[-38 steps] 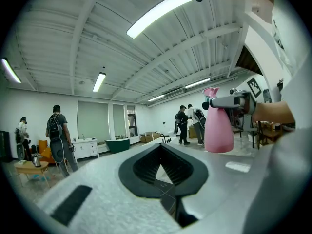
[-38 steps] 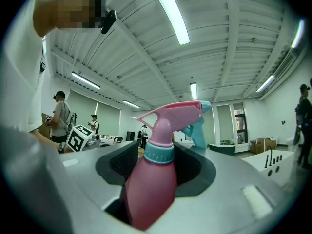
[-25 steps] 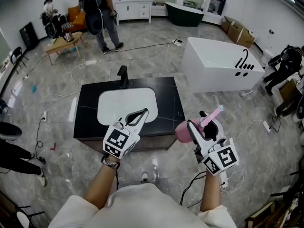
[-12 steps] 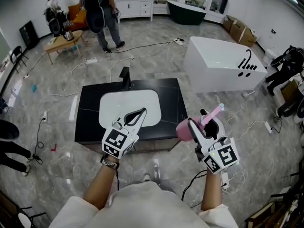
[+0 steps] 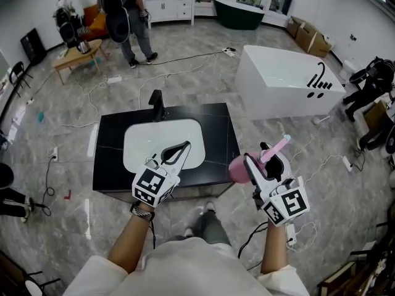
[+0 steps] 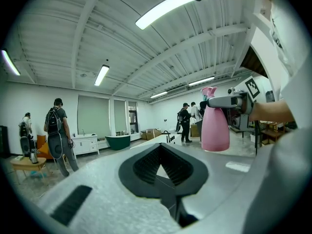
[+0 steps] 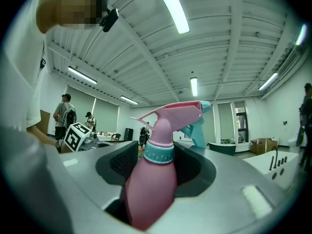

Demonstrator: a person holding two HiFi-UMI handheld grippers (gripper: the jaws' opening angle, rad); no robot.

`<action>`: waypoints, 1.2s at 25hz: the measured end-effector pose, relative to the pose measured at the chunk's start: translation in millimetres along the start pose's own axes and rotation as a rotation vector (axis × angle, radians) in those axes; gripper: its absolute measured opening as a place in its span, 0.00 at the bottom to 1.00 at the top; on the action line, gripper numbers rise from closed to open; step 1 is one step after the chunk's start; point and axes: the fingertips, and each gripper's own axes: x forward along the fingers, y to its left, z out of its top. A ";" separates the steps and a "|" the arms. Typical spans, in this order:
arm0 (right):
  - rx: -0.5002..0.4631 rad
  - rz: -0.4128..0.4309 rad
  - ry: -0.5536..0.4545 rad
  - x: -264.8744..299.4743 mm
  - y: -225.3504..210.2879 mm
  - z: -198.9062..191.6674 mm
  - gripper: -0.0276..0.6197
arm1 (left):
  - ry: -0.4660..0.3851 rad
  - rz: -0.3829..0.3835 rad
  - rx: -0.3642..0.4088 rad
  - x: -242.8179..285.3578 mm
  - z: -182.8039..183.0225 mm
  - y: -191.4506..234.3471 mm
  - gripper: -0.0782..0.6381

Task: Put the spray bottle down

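Observation:
My right gripper [image 5: 259,165] is shut on a pink spray bottle [image 5: 237,168] with a teal collar and pink trigger head; it hangs in the air just past the right front corner of the black vanity counter [image 5: 225,134]. In the right gripper view the spray bottle [image 7: 151,189] stands upright between the black pads [image 7: 122,162] of my right gripper [image 7: 156,165]. My left gripper [image 5: 179,150] hovers over the counter's front edge, shut, its tips touching and nothing in it. In the left gripper view my left gripper [image 6: 161,147] points level, and the spray bottle [image 6: 214,126] shows at the right.
A white sink basin [image 5: 162,142] with a black faucet [image 5: 157,100] is set in the counter. A white bathtub [image 5: 284,82] stands to the right behind it. Cables [image 5: 185,60] cross the marble floor. A person with a backpack [image 5: 123,17] stands far back.
The vanity counter has come slightly nearer in the head view and the wearer's leg now shows below. Both grippers keep their pose; the bottle stays gripped.

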 end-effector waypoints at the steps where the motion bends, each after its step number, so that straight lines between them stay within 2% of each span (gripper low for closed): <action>1: 0.001 0.002 -0.001 4.0 -4.7 -1.8 0.40 | 0.002 0.002 0.000 4.9 -1.2 2.8 0.11; 11: -0.020 0.062 -0.005 62.0 -59.0 -15.5 0.40 | 0.006 0.048 -0.023 66.3 -4.9 44.3 0.11; 21: -0.016 0.084 0.008 115.5 -116.7 -38.9 0.40 | 0.018 0.082 -0.033 128.6 -9.7 83.8 0.11; 30: -0.001 0.123 0.034 170.8 -145.7 -59.5 0.40 | 0.049 0.108 -0.049 164.1 -21.3 120.1 0.11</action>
